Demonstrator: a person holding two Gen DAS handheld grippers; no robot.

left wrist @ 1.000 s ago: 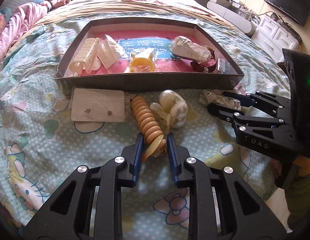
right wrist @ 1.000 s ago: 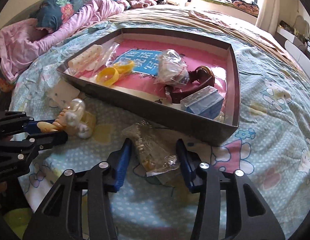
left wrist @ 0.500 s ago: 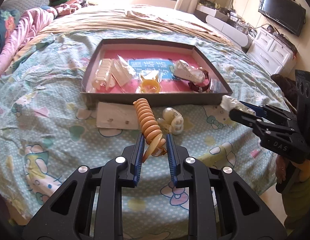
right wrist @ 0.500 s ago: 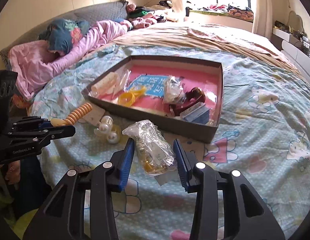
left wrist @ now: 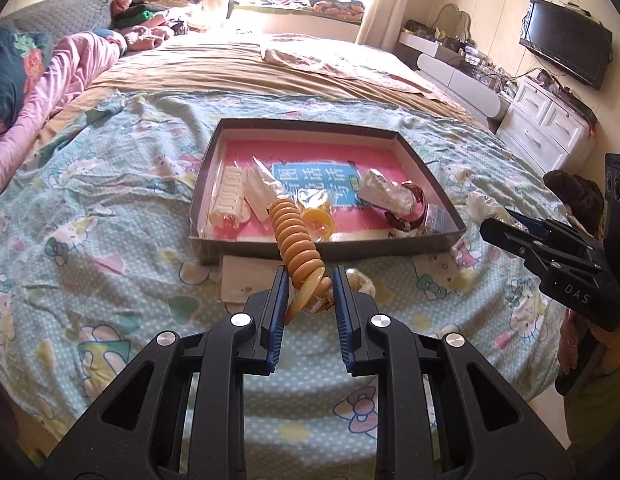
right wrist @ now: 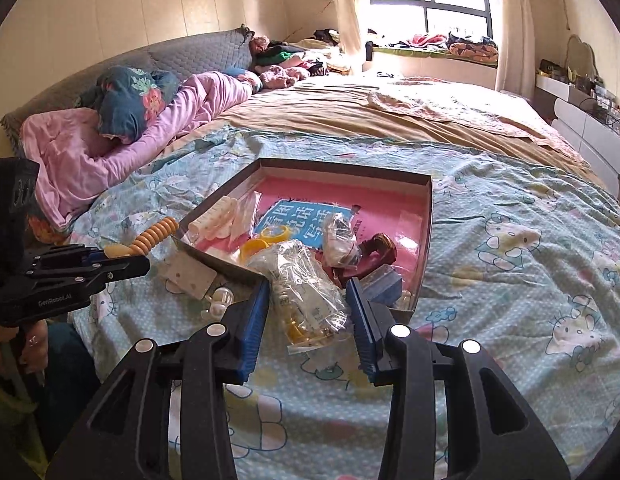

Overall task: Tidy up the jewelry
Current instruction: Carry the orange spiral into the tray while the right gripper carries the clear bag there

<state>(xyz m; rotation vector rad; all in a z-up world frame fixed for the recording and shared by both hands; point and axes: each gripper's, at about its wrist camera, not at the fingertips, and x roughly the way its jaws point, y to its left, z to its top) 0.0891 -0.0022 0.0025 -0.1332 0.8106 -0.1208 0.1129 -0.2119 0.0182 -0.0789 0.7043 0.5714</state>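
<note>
My left gripper [left wrist: 309,280] is shut on an orange beaded bracelet [left wrist: 296,240] and holds it in the air before the dark tray [left wrist: 329,245]; it also shows in the right wrist view [right wrist: 154,236]. My right gripper [right wrist: 308,294] is shut on a clear plastic bag of jewelry [right wrist: 306,292], lifted above the bed near the tray's front edge [right wrist: 226,266]. The tray has a pink floor and holds several pieces: white clips [left wrist: 230,196], a yellow bangle [left wrist: 317,220], a wrapped item [left wrist: 383,196], a dark red bracelet [right wrist: 375,254].
On the blue cartoon bedspread [left wrist: 110,248] before the tray lie a white earring card [left wrist: 250,284] and a bagged cream bead piece [left wrist: 359,280]. Pink bedding [right wrist: 110,148] lies at the far left, a white dresser [left wrist: 545,132] and TV [left wrist: 565,40] at the right.
Both grippers have risen and pulled back from the bed with their loads; the bracelet and the plastic bag now hang clear of the bedspread.
</note>
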